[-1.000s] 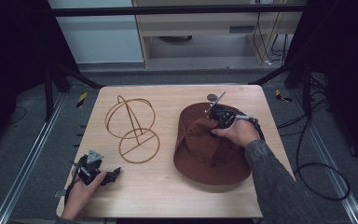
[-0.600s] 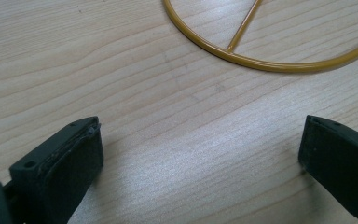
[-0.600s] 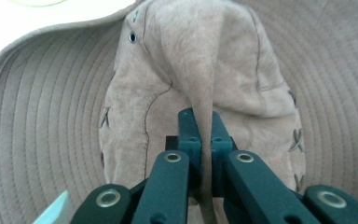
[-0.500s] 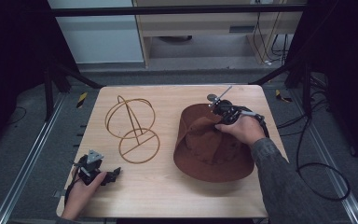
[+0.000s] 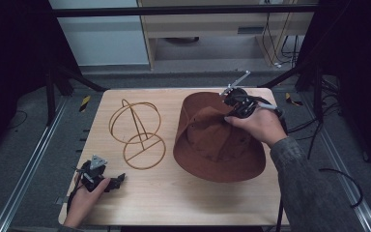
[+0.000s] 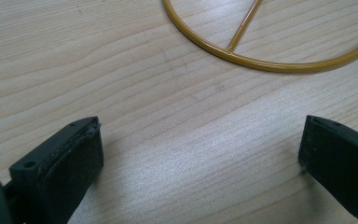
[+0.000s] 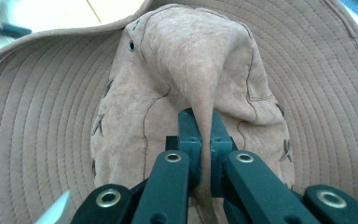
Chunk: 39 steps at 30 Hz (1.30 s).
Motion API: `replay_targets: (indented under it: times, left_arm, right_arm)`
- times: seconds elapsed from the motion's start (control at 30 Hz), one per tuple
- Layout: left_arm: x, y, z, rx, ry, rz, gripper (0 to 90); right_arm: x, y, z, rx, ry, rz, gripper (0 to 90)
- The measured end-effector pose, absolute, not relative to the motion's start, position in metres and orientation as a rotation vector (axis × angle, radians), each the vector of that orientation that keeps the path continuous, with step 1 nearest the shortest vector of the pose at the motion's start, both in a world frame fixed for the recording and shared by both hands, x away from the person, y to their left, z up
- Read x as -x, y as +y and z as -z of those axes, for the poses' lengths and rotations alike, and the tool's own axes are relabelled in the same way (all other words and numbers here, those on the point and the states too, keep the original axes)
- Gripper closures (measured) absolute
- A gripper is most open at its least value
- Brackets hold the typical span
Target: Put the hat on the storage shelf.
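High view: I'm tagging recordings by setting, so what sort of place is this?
Probably a lab recording station: a wooden table inside dark metal framing, loose cables on the floor.

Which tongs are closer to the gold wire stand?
Left. The left tongs rest just below the gold wire stand, while the right tongs pinch the brown hat beyond it.
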State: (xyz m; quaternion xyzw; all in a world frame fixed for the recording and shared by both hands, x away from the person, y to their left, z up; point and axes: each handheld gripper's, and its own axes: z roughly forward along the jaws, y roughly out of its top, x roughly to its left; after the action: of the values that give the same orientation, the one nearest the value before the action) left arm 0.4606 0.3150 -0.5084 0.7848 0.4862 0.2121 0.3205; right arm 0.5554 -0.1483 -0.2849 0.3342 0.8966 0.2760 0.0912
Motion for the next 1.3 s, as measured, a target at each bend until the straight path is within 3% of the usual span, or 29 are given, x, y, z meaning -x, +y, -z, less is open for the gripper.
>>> replay_targets:
  times: [0.7, 1.3]
  left_arm:
    - [-0.46, 0.315, 0.508, -2.067, 1.277, -0.556, 0.0]
    - [-0.461, 0.315, 0.508, -2.063, 1.278, -0.559, 0.0]
  right_arm:
    - [-0.539, -0.125, 0.2, -0.896, 2.534, -1.011, 89.0]
    - [-0.537, -0.089, 0.175, -0.807, 2.518, -1.089, 89.0]
